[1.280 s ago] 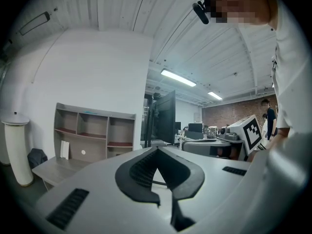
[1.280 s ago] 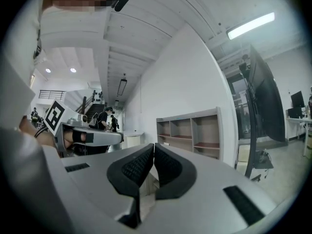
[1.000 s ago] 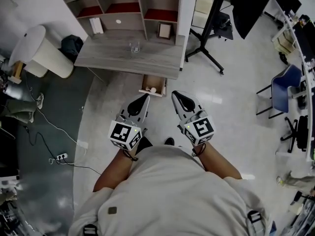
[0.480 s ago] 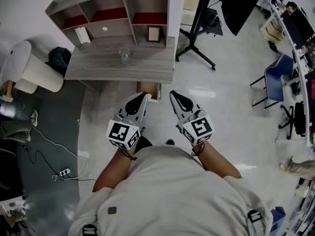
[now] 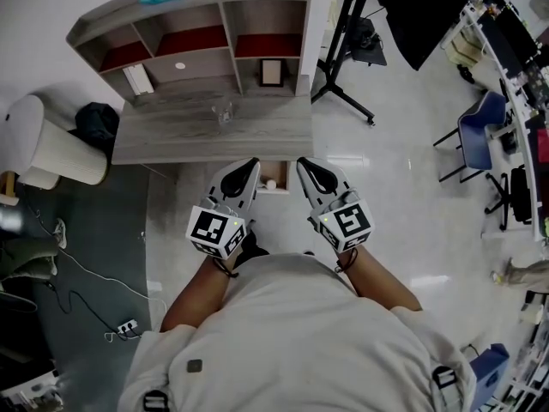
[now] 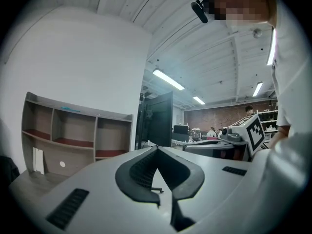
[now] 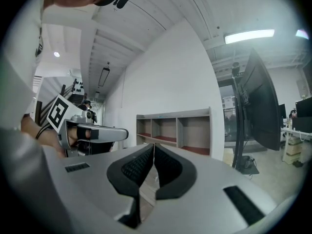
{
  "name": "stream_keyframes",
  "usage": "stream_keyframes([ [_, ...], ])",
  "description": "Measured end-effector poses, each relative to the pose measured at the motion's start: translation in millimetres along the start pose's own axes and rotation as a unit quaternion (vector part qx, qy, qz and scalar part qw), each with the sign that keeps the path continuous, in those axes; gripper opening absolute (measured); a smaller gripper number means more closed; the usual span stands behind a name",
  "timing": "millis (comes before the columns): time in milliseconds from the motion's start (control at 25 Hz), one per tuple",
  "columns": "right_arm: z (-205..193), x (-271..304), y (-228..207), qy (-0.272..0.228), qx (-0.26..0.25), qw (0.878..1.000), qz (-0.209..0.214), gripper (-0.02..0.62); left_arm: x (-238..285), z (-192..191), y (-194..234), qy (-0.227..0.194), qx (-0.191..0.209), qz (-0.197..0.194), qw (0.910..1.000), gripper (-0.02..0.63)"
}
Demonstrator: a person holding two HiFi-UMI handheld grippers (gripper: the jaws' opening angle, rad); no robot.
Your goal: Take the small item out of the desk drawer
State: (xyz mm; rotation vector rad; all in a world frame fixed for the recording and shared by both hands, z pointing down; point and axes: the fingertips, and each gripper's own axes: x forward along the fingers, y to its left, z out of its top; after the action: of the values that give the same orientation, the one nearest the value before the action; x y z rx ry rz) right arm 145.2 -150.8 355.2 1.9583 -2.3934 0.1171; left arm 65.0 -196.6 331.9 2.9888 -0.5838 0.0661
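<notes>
My right claw (image 7: 154,146) has its jaws pressed together, with nothing between them. Past the tips a shelf unit (image 7: 178,128) stands against the white wall (image 7: 165,72) (its lower boards look red). My left claw (image 7: 122,133) reaches in from the left. A big dark screen (image 7: 263,101) on a stand fills the right, under a ceiling light (image 7: 249,35).

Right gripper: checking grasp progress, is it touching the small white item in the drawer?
Apart. Head view shows bare drawer between the shut right gripper and the small white item.
</notes>
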Motion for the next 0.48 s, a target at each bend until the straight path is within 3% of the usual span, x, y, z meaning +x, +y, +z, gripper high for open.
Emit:
stream_keyframes([
  [480,3,95,36,0.029,-0.009,0.999,-0.042,0.021,-21,2,112,-0.003,-0.011,-0.031,0.9994,0.015],
])
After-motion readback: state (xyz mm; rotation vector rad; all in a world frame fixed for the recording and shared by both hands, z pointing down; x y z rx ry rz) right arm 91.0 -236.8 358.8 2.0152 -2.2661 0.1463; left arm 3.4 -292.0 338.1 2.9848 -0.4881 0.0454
